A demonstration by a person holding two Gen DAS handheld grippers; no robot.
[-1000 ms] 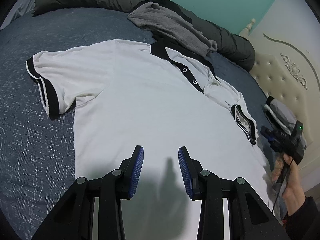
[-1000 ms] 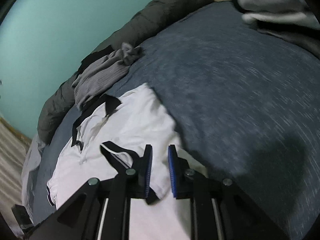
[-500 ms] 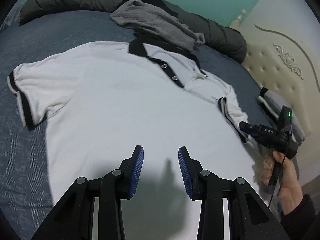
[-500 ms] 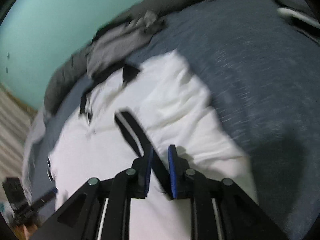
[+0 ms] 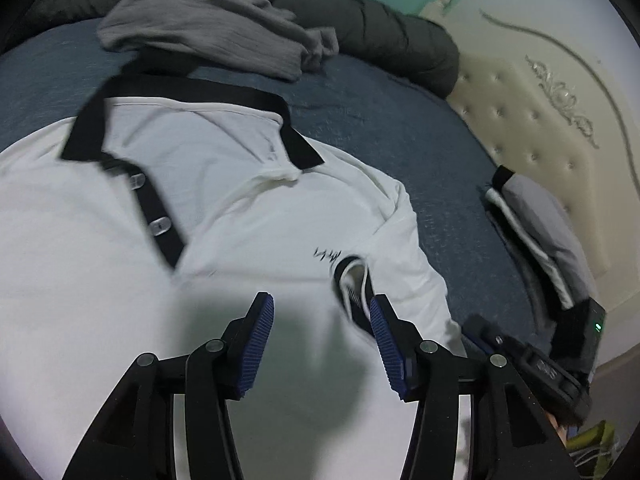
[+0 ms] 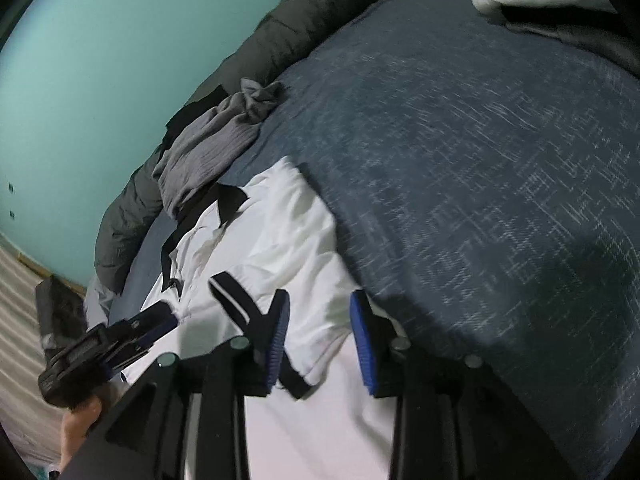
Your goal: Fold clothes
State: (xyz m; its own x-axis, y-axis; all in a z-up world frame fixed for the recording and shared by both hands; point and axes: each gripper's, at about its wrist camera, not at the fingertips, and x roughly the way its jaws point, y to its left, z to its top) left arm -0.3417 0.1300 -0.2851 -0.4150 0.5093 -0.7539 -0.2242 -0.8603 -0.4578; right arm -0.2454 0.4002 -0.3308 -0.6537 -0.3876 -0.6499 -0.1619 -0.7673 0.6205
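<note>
I have the white polo shirt lying front-up across the middle of the bed, its black collar toward the far edge where the rolled dark duvet runs. Its right sleeve is folded in over the chest, the black cuff resting on the white cloth.

My right claw has just been opening; its pads stand apart with the sleeve's edge lying between them, not pinched. My left claw has also been opening and hangs empty above the shirt's front, pads apart, nothing between them.

To do this step well, I'd say: let the sleeve settle flat before pulling the right claw clear, so the cuff doesn't drag back out. Then I'd bring the left claw to the other sleeve, out of view here, and grip at the cuff so both folds match about the placket.

Count: one white polo; one crumpled grey garment by the far edge; one folded grey-and-white piece near the headboard; two claws.
</note>
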